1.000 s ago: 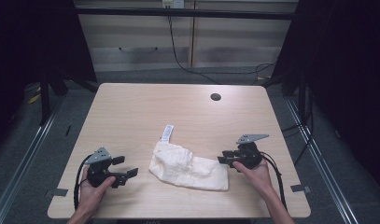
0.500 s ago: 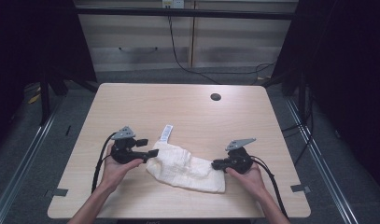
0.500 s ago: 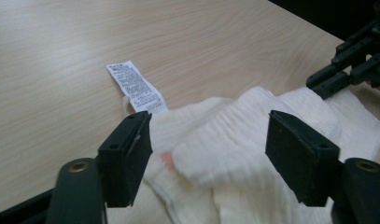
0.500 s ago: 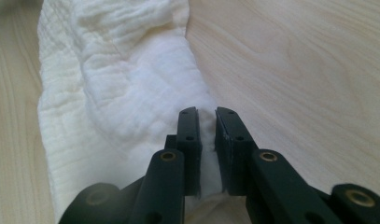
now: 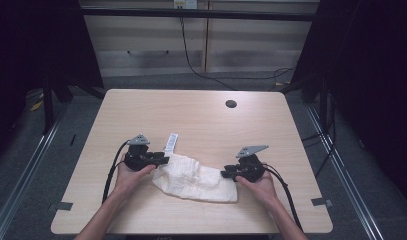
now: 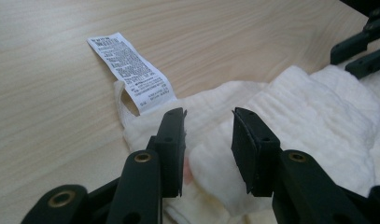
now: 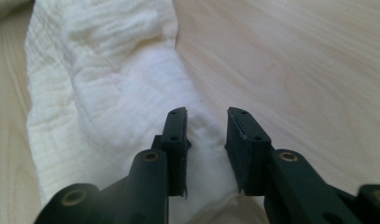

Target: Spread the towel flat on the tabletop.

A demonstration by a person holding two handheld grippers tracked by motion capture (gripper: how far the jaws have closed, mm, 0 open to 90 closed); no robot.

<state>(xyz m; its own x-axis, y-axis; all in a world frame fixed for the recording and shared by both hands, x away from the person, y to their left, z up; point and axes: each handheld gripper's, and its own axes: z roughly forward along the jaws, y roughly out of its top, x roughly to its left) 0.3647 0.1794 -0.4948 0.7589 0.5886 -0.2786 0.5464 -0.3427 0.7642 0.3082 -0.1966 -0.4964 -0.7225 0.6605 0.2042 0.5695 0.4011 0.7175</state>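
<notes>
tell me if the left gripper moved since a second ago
Yes. The left gripper has moved from near the table's left front edge inward to the white cloth, its jaws closing around a fold.

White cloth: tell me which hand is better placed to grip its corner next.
Probably left: the left tongs straddle a raised fold of the white cloth near its label; the right tongs sit over flatter cloth.

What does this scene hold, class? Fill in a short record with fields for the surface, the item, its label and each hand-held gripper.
surface: wooden table
item: crumpled white cloth
label: white care tag, lying flat on the wood
left hand-held gripper: at the cloth's tag end, a fold between its jaws, which have just been closing
right hand-held gripper: at the opposite end, cloth between its jaws
</notes>
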